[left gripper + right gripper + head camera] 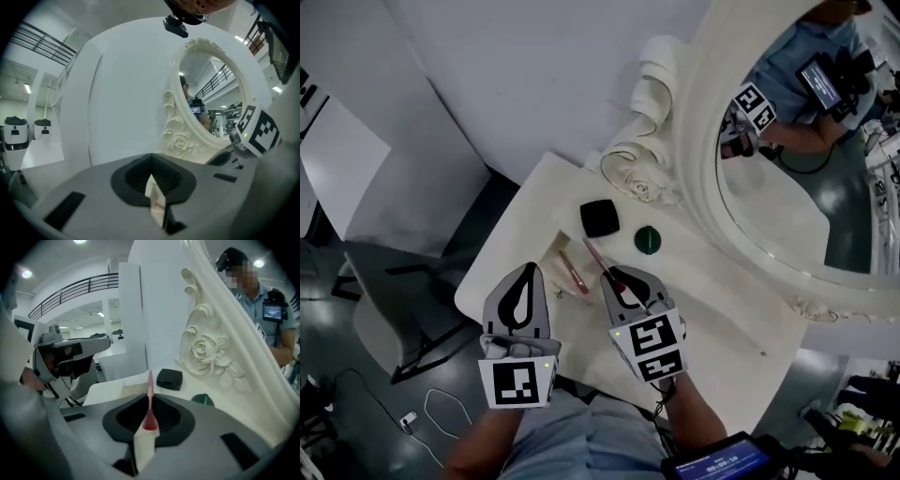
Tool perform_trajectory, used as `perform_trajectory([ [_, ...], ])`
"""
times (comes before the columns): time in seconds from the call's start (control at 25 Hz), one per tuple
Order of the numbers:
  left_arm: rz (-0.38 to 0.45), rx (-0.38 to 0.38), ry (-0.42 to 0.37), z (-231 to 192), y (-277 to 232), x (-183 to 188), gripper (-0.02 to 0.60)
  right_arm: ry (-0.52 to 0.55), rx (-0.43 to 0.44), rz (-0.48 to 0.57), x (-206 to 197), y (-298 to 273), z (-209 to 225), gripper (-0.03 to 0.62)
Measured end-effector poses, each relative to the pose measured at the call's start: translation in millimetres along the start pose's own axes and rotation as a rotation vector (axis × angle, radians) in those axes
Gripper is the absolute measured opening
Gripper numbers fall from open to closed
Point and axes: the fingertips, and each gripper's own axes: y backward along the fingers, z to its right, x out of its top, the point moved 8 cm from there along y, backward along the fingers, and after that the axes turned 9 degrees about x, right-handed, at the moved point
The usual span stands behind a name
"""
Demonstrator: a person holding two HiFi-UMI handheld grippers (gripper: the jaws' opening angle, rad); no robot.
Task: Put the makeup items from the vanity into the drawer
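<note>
We hold a slim pink makeup stick [150, 386] clamped in our right hand-held gripper [615, 279], its end rising from the jaws above the white table [722, 323]. Our left hand-held gripper [528, 278] has its jaws together, with nothing between them. Just ahead, another pink stick [574, 273] lies in the open drawer [555, 255]. A black compact [600, 217] and a small green round item [648, 240] sit near the mirror's carved frame [698, 178].

The vanity top [511, 239] looks smooth, matt and painted white. The carved mirror frame [698, 141] has a cream finish with a soft sheen, and its glass [811, 202] is glossy. The black compact [600, 217] and green cap [648, 240] look like plastic. The pink stick [150, 383] is smooth.
</note>
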Motion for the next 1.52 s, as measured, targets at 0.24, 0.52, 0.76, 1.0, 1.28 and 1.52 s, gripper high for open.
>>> perform_trajectory([
  [0.24,-0.034,0.039,0.022,-27.4,-8.9,-13.7,-0.002,0.064,0.054,-0.081,1.3,-38.6,-13.8,0.043],
  [0.52,-0.063,0.077,0.042,-47.4,-18.7,-22.9,-0.002,0.076,0.09,-0.167,-7.3,-61.8,-15.9,0.044],
  [0.76,-0.076,0.085,0.047,-51.8,-19.1,-25.5,-0.002,0.063,0.098,-0.155,-6.1,-65.7,-18.2,0.097],
  [1.0,-0.064,0.071,0.04,-47.3,-16.6,-21.0,-0.002,0.053,0.072,-0.128,-2.8,-57.9,-16.6,0.095],
  [1.28,-0.027,0.025,0.029,-31.1,-12.5,-11.2,-0.002,0.038,0.017,-0.08,-0.2,-35.6,-11.8,0.094],
  [1.52,0.009,-0.038,0.012,-7.7,-11.2,-2.2,-0.002,0.015,-0.061,-0.037,-1.2,-7.3,1.9,0.094],
])
